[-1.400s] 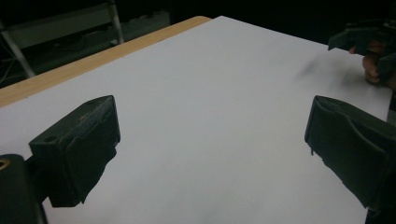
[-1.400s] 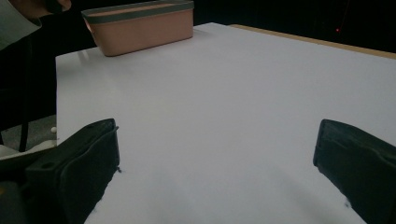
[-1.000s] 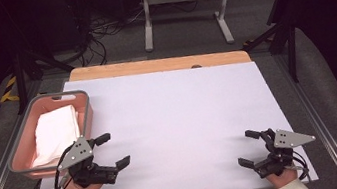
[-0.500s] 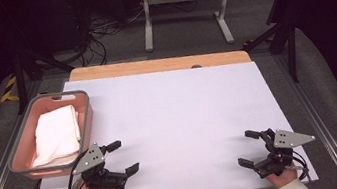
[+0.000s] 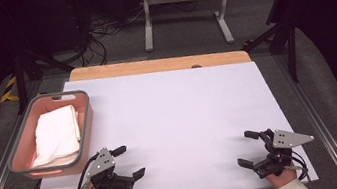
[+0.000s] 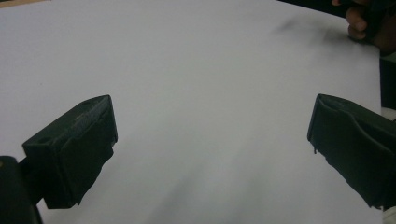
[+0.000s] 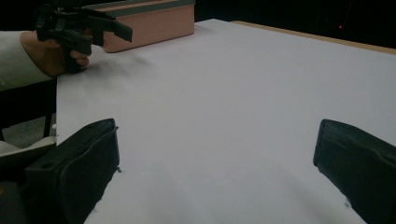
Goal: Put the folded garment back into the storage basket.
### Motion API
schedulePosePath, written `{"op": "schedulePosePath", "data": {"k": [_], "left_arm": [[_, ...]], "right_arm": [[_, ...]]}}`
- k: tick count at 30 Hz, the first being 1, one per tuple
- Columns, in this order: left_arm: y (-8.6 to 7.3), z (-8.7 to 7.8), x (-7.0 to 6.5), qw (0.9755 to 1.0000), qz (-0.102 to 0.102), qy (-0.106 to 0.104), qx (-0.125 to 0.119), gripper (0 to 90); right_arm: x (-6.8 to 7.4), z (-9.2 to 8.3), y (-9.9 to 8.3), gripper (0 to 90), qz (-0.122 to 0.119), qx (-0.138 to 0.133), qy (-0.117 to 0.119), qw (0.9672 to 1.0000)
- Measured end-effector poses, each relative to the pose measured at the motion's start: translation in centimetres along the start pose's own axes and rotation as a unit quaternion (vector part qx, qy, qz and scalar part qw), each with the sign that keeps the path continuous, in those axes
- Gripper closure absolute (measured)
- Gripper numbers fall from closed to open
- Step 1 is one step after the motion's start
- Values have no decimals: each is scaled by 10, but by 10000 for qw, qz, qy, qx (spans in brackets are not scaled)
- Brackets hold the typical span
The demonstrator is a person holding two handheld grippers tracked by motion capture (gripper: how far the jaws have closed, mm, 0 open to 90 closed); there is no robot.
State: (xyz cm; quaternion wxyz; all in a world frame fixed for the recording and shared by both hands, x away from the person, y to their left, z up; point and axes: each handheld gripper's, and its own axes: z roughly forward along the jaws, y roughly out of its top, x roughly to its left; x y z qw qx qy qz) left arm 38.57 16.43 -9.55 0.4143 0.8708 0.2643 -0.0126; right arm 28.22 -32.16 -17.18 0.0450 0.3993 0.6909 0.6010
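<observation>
A: Well, start with your left gripper (image 5: 128, 162). From above it sits at about seven o'clock on the white table (image 5: 180, 118), jaws spread wide with nothing between them, pointing toward three o'clock.

B: And its own camera?

A: The left gripper view gives you what the high view can't: the two black pads (image 6: 77, 149) seen close, far apart, with bare white surface in the gap. At one o'clock of that view your other hand (image 6: 366, 23) sits at the table's edge.

B: The right one?

A: Your right gripper (image 5: 249, 148) is at about five o'clock on the table, jaws likewise spread and holding nothing, pointing toward nine o'clock. Its grey three-cornered plate shows from above.

B: What does the right gripper view add?

A: It looks across the table and catches your left hand (image 7: 58, 53) and white sleeve (image 7: 18, 60) at ten o'clock, with the side wall of the pink basket (image 7: 154, 25) just behind.

B: And the cloth?

A: You see it from the high view: the folded white cloth (image 5: 58, 135) lies inside the pink basket (image 5: 85, 122) at nine o'clock on the table, just beyond your left gripper and not touched by it. The right gripper view shows the basket's outer wall, and the cloth is hidden there.
</observation>
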Motion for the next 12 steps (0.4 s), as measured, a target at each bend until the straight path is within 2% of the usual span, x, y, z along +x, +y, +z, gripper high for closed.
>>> {"op": "schedulePosePath", "data": {"k": [3, 12], "left_arm": [[-1, 1, 2, 9999, -125, 40, 15, 15], [-2, 0, 5, 9998, -203, 42, -40, 4]], "right_arm": [[0, 1, 0, 8, 0, 7, 4, 10000], [0, 1, 0, 8, 3, 9, 8, 10000]]}}
